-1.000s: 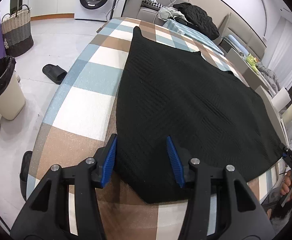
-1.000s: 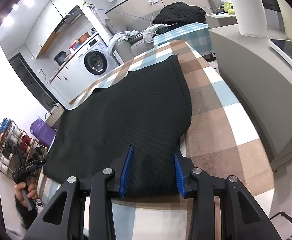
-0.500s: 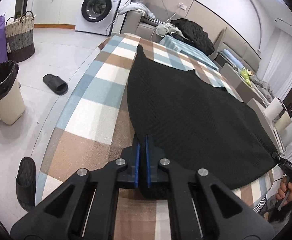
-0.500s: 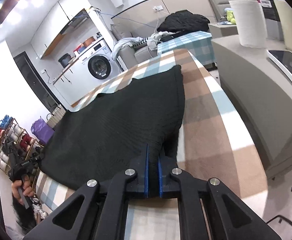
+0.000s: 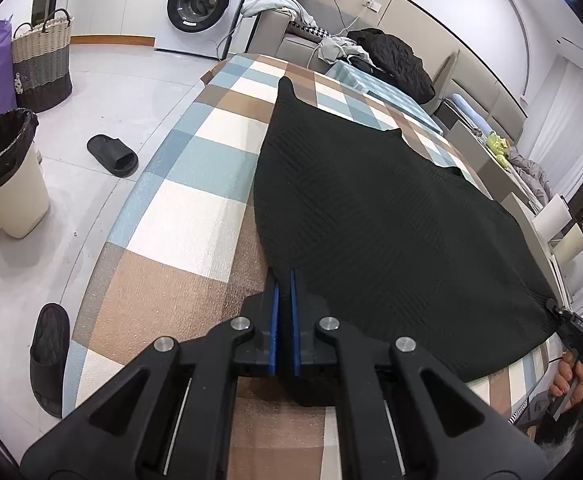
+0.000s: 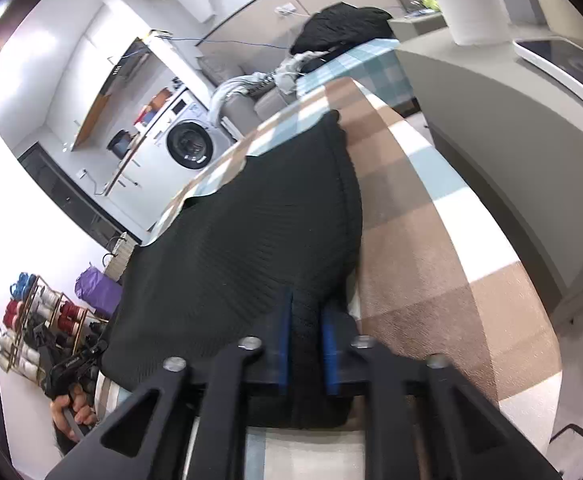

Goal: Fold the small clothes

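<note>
A black ribbed knit garment [image 5: 379,216] lies spread on a table [image 5: 187,216] covered in a brown, blue and cream check cloth. The left gripper [image 5: 284,280] has just closed, its blue pads [image 5: 276,320] pinching the garment's near left corner; the right gripper [image 6: 306,304] has likewise just closed, with a bunched fold of the near right corner squeezed between its jaws. On the floor to the left stand a cream bin [image 5: 7,184] lined with a black bag, contents unseen, and a woven two-tone basket [image 5: 41,64] whose inside is hidden. Two black slippers [image 5: 112,155] lie apart on the pale tiles. A white front-loading washing machine [image 5: 203,4] stands at the far wall. The right view is blurred; the person's hand [image 6: 69,414] shows only at the frame edge.
</note>
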`<state>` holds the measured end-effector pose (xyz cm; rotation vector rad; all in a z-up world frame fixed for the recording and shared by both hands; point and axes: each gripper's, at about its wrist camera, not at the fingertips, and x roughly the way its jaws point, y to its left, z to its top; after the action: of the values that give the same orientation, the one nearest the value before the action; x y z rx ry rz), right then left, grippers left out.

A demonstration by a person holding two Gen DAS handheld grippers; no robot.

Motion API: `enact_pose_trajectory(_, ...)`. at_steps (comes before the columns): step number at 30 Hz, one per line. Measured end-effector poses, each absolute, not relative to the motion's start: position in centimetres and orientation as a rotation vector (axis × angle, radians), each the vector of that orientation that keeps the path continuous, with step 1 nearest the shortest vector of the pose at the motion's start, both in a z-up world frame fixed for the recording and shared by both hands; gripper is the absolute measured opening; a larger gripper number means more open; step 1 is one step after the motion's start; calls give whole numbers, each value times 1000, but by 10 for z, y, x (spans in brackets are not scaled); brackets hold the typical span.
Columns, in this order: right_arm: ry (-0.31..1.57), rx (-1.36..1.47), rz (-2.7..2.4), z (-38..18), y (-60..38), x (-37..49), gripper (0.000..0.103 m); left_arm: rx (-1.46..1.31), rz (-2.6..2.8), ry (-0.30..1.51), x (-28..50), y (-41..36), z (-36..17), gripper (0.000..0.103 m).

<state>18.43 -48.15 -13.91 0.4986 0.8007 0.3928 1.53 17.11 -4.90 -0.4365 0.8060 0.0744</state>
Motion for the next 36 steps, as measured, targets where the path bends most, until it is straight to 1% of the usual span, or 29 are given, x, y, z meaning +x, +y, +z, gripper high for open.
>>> enact_pose_trajectory(3,771,457,448,-128,-479,171,7,-432,82,807,17,173,-51,3)
enact_pose_trajectory(7,842,382,385,-139,-475,168,7,-443,74,817,22,177,-56,3)
enact_pose_trajectory(10,851,401,379,-141,-477,170,8,-449,71,815,23,179,-57,3)
enact_pose_trajectory(11,850,413,384,-140,-478,171,11,-453,69,814,23,180,-57,3)
enact_pose_trajectory(12,848,420,385,-140,-478,172,11,-455,68,814,23,180,-58,3)
enact_pose_trajectory(16,833,452,369,-144,-480,175,11,-453,67,812,22,180,-59,3)
enact_pose_trajectory(19,843,414,346,-148,-478,177,8,-448,63,811,21,180,-58,3)
enact_pose_trajectory(23,847,393,322,-146,-479,176,10,-405,72,813,21,175,-56,4)
enact_pose_trajectory(24,854,382,316,-144,-478,176,14,-399,84,807,20,175,-55,7)
enact_pose_trajectory(25,860,380,305,-141,-478,176,16,-387,104,799,20,176,-52,9)
enact_pose_trajectory(27,846,388,292,-135,-481,175,26,-352,147,785,17,177,-43,20)
enact_pose_trajectory(28,828,389,273,-130,-483,173,29,-334,168,773,15,177,-38,23)
enact_pose_trajectory(29,813,388,256,-126,-484,172,35,-324,179,753,13,177,-33,30)
enact_pose_trajectory(30,797,387,243,-122,-485,171,42,-320,179,736,12,176,-28,39)
enact_pose_trajectory(31,786,388,242,-119,-486,171,44,-318,175,723,11,174,-24,45)
enact_pose_trajectory(32,784,394,246,-119,-487,174,45,-313,167,711,11,169,-19,56)
enact_pose_trajectory(33,795,408,248,-121,-487,179,45,-306,149,703,13,163,-16,61)
enact_pose_trajectory(36,836,469,263,-134,-487,195,45,-259,79,718,20,140,-14,64)
